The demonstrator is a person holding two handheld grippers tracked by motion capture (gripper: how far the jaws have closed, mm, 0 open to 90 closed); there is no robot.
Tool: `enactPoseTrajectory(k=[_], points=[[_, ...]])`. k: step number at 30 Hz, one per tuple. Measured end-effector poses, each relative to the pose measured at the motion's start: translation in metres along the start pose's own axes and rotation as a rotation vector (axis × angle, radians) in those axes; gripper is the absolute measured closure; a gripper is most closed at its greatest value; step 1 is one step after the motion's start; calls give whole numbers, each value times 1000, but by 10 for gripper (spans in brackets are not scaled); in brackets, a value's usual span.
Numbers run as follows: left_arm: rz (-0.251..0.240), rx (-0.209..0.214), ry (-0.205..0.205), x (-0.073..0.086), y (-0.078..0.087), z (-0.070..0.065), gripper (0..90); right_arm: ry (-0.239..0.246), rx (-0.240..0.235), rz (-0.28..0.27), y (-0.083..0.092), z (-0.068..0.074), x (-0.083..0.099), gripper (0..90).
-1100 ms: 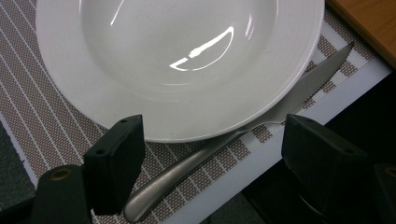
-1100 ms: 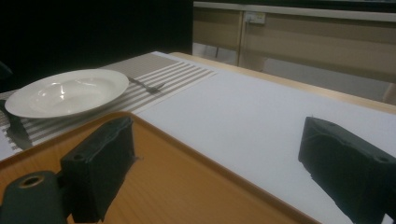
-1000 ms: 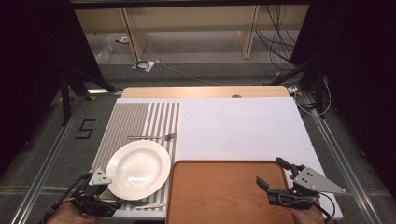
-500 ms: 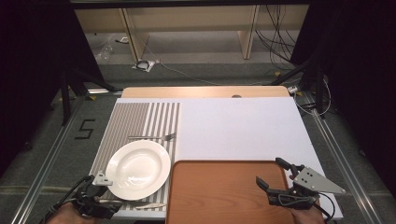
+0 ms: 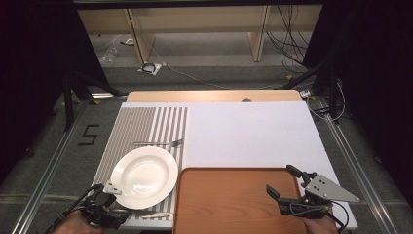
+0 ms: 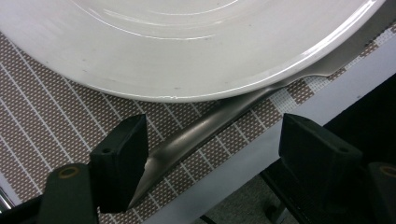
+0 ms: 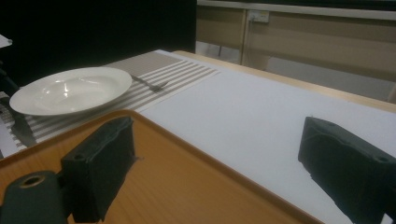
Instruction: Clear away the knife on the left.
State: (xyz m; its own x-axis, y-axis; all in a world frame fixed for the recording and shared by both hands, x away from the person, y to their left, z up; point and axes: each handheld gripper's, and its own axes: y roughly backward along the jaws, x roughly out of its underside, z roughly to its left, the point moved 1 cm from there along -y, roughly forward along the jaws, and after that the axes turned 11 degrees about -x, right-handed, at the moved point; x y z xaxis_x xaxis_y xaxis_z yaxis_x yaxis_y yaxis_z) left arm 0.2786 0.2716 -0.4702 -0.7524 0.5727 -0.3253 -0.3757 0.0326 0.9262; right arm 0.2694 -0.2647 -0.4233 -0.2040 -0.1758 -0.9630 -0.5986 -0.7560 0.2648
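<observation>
Steel knife on the striped mat, between the left gripper's spread jaws.

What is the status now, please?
Left hand-held gripper open, straddling knife. Plate rim overlaps knife. Right hand-held gripper open over tray.

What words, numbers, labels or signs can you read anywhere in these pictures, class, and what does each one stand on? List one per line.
"5": a black figure marked on the grey floor left of the table, seen in the high view.
White plate: no print that can be seen.
Brown tray: no lettering.
Striped placemat: stripes alone, no text.
Nothing else can be read.
</observation>
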Motion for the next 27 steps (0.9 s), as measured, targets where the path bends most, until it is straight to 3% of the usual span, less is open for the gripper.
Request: enactPoseTrajectory(k=[18,24,27], points=[[21,28,-47,-8,-12,-5,300,1,-1,-2,0,0,0,124],[28,8,-70,-9,-10,-8,349,2,2,-1,0,0,0,128],[42,6,-116,-9,-7,-11,404,-1,1,1,0,0,0,130]])
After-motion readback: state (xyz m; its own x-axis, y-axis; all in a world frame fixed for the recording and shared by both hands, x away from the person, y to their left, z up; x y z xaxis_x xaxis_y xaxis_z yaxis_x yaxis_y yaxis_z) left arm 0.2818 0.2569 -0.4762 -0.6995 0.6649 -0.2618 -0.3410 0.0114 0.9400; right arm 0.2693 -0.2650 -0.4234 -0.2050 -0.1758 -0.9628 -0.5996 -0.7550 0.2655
